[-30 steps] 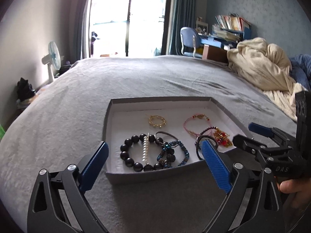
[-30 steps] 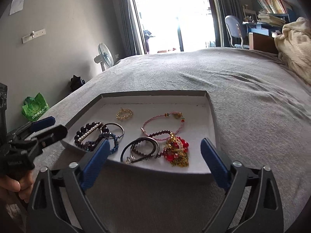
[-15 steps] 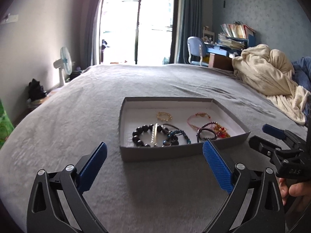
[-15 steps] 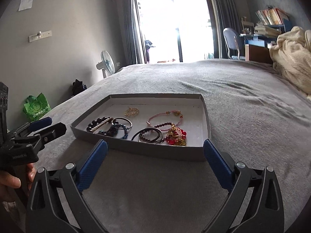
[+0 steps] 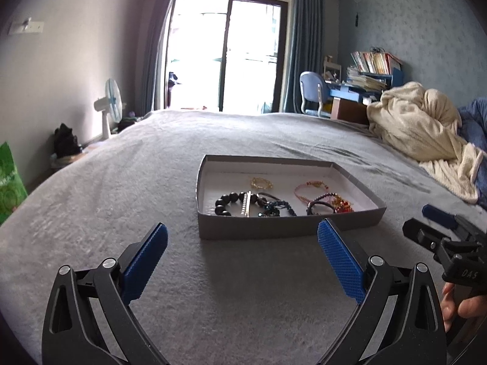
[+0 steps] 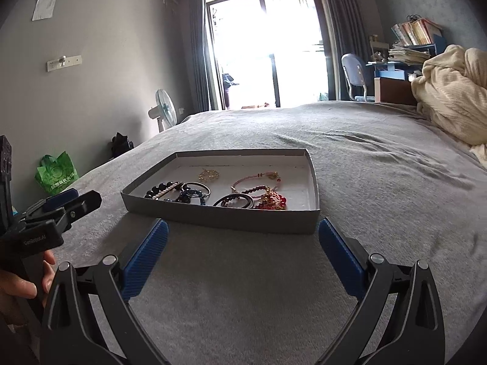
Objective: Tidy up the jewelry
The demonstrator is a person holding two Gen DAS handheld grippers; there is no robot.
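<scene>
A shallow grey cardboard tray (image 5: 286, 228) (image 6: 225, 219) lies on the grey bed. Inside it are a black bead bracelet (image 5: 226, 202) (image 6: 158, 188), a pearl strand (image 5: 246, 203), a blue bead bracelet (image 5: 277, 208) (image 6: 188, 196), a small gold bracelet (image 5: 261, 183) (image 6: 208, 175), a pink cord bracelet (image 5: 310, 187) (image 6: 255, 181), dark hair rings (image 5: 319, 206) (image 6: 234, 200) and a red and gold piece (image 5: 342, 203) (image 6: 272, 200). My left gripper (image 5: 242, 254) and my right gripper (image 6: 243, 249) both stand open in front of the tray, holding nothing.
The grey bedspread (image 5: 121, 182) stretches all round the tray. A cream blanket (image 5: 420, 127) (image 6: 453, 88) is heaped at the right. A fan (image 5: 111, 106), a green bag (image 6: 56, 172), a desk with a chair (image 5: 313, 91) and a bright glass door (image 6: 268, 51) lie beyond the bed.
Both grippers have pulled back from the tray and tilted up, so the tray looks smaller and farther away. Both stay open and empty. The jewelry has not moved.
</scene>
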